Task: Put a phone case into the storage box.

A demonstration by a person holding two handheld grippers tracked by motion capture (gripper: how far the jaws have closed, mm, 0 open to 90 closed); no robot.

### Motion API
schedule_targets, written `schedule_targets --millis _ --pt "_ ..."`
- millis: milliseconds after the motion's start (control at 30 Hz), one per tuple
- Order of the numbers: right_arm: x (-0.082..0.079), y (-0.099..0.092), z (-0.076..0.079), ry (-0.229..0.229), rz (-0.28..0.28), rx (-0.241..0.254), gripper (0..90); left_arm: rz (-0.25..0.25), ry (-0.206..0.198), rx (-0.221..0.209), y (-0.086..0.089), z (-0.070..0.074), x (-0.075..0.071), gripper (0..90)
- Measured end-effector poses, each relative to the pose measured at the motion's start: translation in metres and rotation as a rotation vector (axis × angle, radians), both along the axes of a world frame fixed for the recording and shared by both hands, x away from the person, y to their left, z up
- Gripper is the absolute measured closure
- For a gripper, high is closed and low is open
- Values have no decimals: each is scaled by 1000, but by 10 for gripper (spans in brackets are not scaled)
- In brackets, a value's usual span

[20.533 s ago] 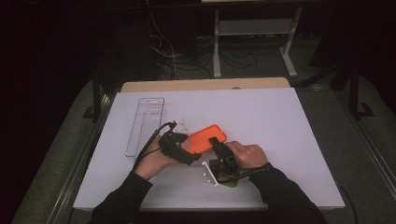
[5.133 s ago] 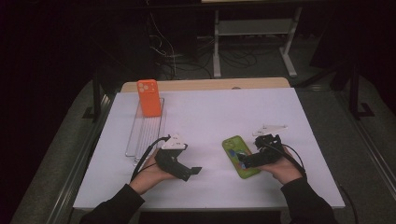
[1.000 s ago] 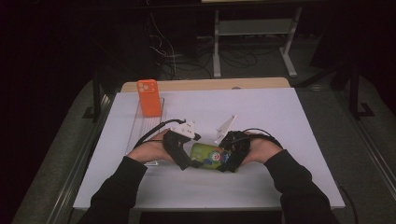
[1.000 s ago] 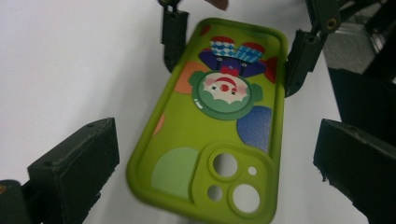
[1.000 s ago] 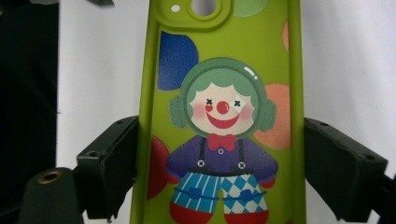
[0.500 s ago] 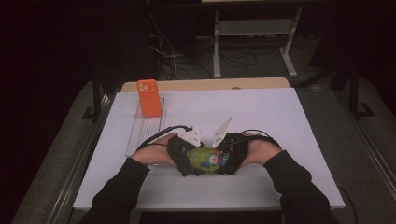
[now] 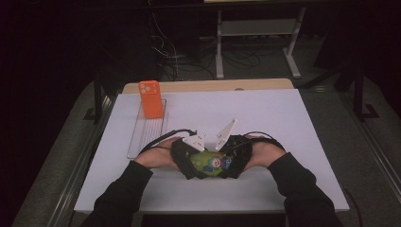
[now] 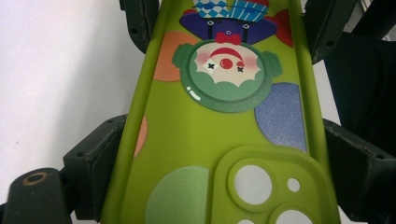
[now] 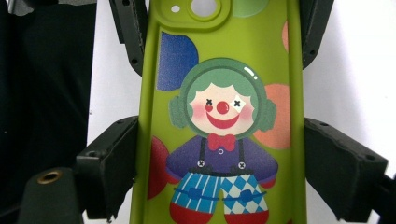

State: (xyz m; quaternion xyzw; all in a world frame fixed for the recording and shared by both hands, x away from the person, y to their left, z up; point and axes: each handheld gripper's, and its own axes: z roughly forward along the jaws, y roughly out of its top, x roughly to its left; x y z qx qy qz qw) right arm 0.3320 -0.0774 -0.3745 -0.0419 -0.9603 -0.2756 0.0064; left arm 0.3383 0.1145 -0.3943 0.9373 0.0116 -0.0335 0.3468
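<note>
A laboratory or recording room arranged for data capture, not a home. A plain white table [image 7: 293,123] stands alone on grey carpeted floor [image 7: 369,165], lit from above while the surroundings stay dark. Beyond the table's far edge, loose cables [image 7: 179,61] lie across the floor beside the metal frame of a desk [image 7: 255,33], and black stand legs [image 7: 359,94] rise near its far right corner; a wooden board [image 7: 208,85] runs along the far edge.

An orange phone case [image 7: 151,99] stands upright at the far end of a clear rack [image 7: 142,137].
</note>
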Motion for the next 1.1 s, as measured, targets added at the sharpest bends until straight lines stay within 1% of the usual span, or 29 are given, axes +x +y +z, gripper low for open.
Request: schedule_targets --millis 33,200,233,267,300,367,400,433,467,533,567,633,667,700,733,767,800,833,867,900,933,967,1000,1033,1067,1100 --pt "0 0 0 1 0 -1 150 2 13 -2 0 -1 0 116" --pt "0 0 -1 21 5 -9 147 -10 34 15 -1 -2 1 131" --pt "0 0 -1 24 4 -9 147 -6 45 10 -1 -2 1 133" --pt "0 0 -2 24 4 -10 146 -8 51 16 -1 -2 1 135" --pt "0 0 -2 26 8 -8 145 -15 50 18 -1 -2 1 136" --pt "0 0 -2 27 9 -8 143 -8 51 12 -1 -1 0 139" --pt "0 0 -2 29 5 -3 141 -12 43 7 -1 0 0 141" --pt "0 -1 -3 34 0 0 137 -3 48 0 -1 0 -1 142" --pt "0 -1 -3 34 -2 3 127 -3 42 2 -1 1 -1 144" --pt "0 -2 -3 49 -16 15 84 -5 28 6 1 3 1 145" --pt "1 -3 -3 52 -23 25 50 7 26 4 1 3 1 145" --pt "2 -6 -2 59 -42 32 19 25 16 9 3 4 2 146" --pt "2 -8 -1 60 -63 36 11 38 14 7 5 3 3 146" --pt "2 -11 -1 54 -81 53 11 58 10 -1 6 3 2 146" --pt "3 -13 0 61 -102 60 10 74 7 -2 6 2 2 146" --pt "4 -16 0 54 -125 67 8 102 9 -7 7 1 1 146" --pt "4 -20 0 47 -153 73 8 111 -9 3 8 2 2 146" --pt "5 -23 0 43 -174 79 8 130 -7 -3 9 2 1 146" --pt "7 -26 0 32 -181 86 8 150 -7 -15 10 2 1 146" --pt "7 -29 -1 21 -208 87 8 166 -6 -21 10 3 0 146" --pt "7 -32 -1 25 -230 92 8 183 -7 -26 11 3 0 146" --pt "7 -35 -2 14 -248 95 8 206 -7 -29 11 3 -1 146" --pt "7 -38 -2 2 -276 102 9 218 -18 -23 12 4 0 146" --pt "6 -41 -2 8 -308 106 9 237 -13 -20 12 3 -1 146" --pt "5 -44 -3 -1 -330 119 9 255 -20 -11 12 3 -2 145" --pt "3 -46 -3 9 -370 133 9 277 -28 -2 12 2 -2 145"
